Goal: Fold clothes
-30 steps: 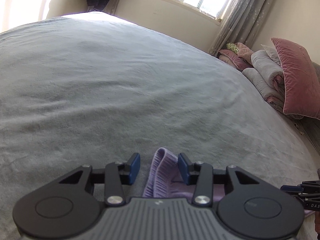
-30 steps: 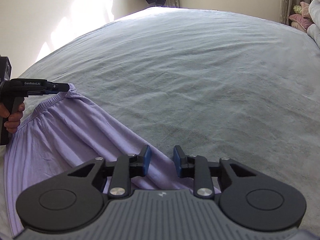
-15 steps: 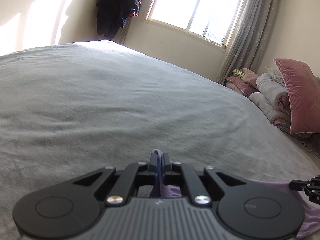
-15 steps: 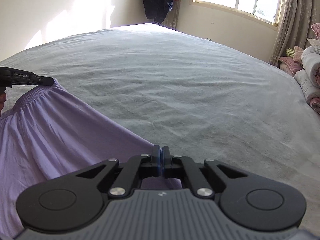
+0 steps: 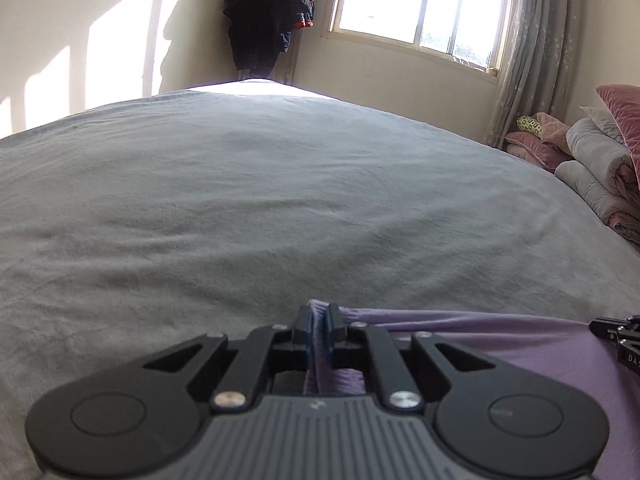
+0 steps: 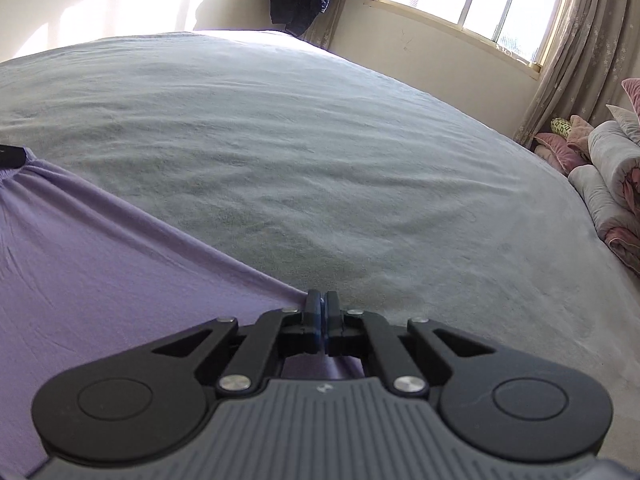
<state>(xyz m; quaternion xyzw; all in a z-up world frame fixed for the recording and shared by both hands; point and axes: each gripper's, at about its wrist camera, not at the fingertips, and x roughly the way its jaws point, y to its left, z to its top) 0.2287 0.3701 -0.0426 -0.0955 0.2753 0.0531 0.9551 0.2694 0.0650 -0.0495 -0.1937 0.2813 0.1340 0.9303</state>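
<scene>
**On the grey bed, both grippers pinch the lilac garment**

In the left wrist view, the left gripper (image 5: 320,322) points forward over the grey bed (image 5: 280,200), its fingers pressed together on a bunched edge of the lilac garment (image 5: 500,344). The cloth runs taut to the right, where the tip of the right gripper (image 5: 618,332) enters the frame, bearing the partial letters "DAS".

In the right wrist view, the right gripper (image 6: 321,312) is level and low over the bed (image 6: 360,160), its fingers squeezed shut on a corner of the garment (image 6: 100,264). The fabric stretches left to a gathered edge beside a black tip at the frame edge. No other writing is legible.
</scene>
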